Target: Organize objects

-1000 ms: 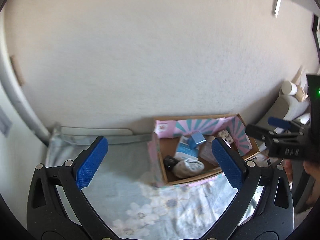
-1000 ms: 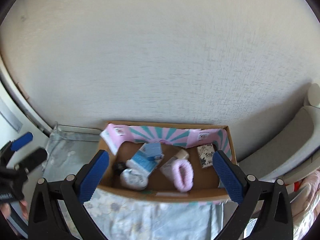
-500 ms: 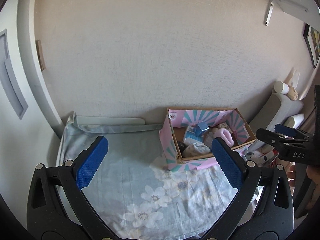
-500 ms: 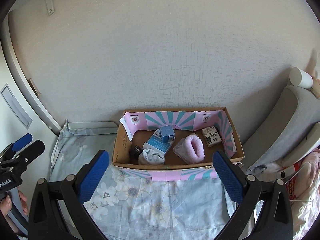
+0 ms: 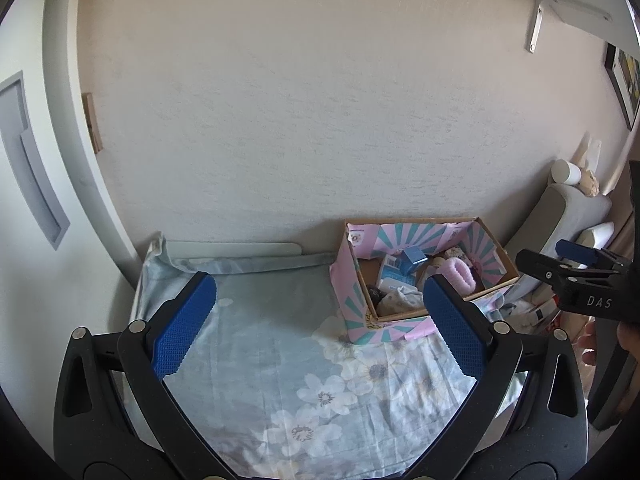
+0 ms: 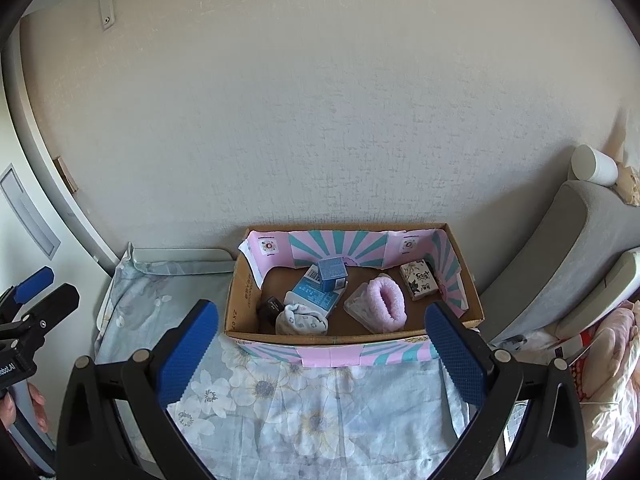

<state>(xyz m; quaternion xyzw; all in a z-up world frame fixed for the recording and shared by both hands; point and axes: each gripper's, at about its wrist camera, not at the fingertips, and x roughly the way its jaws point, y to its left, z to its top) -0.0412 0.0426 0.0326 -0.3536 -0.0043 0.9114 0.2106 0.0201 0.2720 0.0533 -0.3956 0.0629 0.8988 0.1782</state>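
Both tools, left and right, have pulled back from the box, released and empty; sorting looks done.

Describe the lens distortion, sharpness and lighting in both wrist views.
Left wrist view: heavy fisheye bending, dark corners, soft daylight, box sharp, open left gripper sharp. Right wrist view: same curved wall, even light, no glare, pink slipper crisp, open right gripper sharp.
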